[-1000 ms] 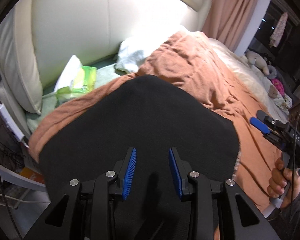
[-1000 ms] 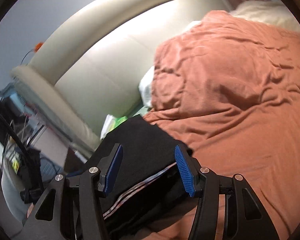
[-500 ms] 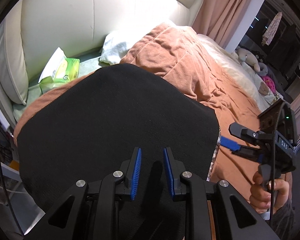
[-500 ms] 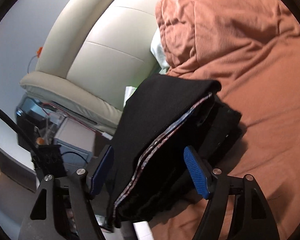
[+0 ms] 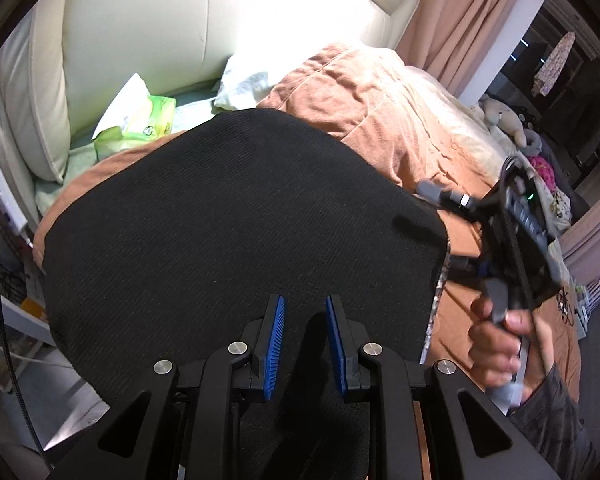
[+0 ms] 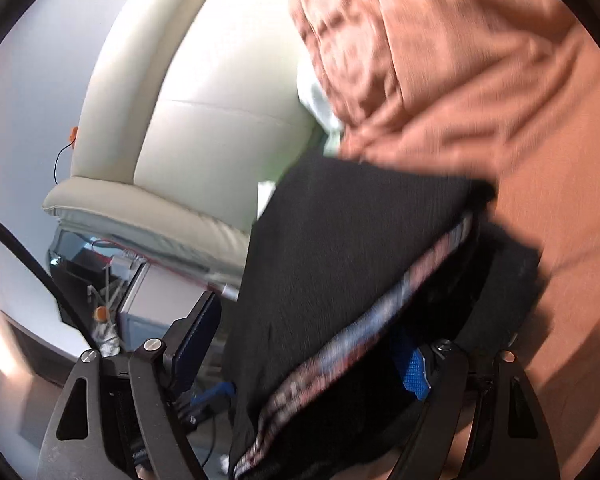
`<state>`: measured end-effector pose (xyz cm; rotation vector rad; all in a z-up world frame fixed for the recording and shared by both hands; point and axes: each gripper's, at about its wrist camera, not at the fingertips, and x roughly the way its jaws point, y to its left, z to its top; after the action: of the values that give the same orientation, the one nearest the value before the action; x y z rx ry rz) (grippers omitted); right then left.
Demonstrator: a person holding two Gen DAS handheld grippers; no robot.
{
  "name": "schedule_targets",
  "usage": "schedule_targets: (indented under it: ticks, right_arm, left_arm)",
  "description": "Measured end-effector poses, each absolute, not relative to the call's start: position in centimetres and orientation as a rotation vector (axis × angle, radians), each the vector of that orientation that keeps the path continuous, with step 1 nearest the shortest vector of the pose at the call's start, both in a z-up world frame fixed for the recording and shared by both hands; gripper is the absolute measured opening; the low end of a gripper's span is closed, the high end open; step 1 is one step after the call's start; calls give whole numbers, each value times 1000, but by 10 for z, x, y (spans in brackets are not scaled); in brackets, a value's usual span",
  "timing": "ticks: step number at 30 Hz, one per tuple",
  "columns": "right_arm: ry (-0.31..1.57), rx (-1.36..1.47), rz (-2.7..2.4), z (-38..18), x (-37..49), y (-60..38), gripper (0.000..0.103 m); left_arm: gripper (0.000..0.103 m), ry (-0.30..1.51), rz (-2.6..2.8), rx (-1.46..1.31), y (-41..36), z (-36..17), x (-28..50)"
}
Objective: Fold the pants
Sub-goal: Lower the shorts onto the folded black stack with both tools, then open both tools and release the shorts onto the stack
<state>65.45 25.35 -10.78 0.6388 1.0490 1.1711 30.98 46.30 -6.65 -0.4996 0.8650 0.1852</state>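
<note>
while the black pants (image 5: 236, 232) lie folded on the bed, the scene from left to right is this:

headboard: one cream padded headboard (image 5: 180, 20) at the far left, behind the bedding.
tissue pack: one green soft pack (image 5: 140, 120), one white tissue stands out of its top; what more is in it i cannot tell.
pillow: one white pillow (image 5: 244, 84), just beside the blanket edge.
pants: one pair, black, on the orange blanket (image 5: 384, 120); a patterned inner band (image 6: 364, 340) shows along the folded edge.
left gripper: (image 5: 303, 320) over the pants, blue pads narrow with a gap; jaws have just been closing; whether they pinch the cloth i cannot tell.
right gripper: (image 6: 300, 344) jaws spread wide, they have just been opening; the folded edge of the pants is between them, pads not pressing.
hand: one hand (image 5: 500, 344) holds the right gripper's handle.
plush toys: some at the far right (image 5: 504, 120), the number is not clear.
</note>
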Motion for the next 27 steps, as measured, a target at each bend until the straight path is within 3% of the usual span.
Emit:
schedule_targets:
  ticks: [4, 11, 13, 15, 17, 23, 27]
  right_arm:
    - [931, 583, 1073, -80, 665, 233, 69]
    - [767, 466, 1038, -37, 640, 209, 68]
    - [764, 411, 1078, -38, 624, 212, 68]
    - [772, 348, 1114, -43, 609, 219, 54]
    - [795, 310, 1158, -47, 600, 227, 34]
    - [841, 201, 1196, -62, 593, 248, 19]
    - [874, 148, 1168, -77, 599, 253, 16]
  left_arm:
    - [24, 857, 196, -502, 466, -65, 306]
    - [23, 824, 196, -510, 469, -59, 308]
    - [14, 815, 188, -510, 466, -57, 311]
    - [12, 813, 171, -507, 461, -58, 316]
    - [8, 810, 154, -503, 456, -59, 320]
    - [6, 818, 103, -526, 445, -65, 325]
    - [6, 863, 94, -531, 438, -78, 328]
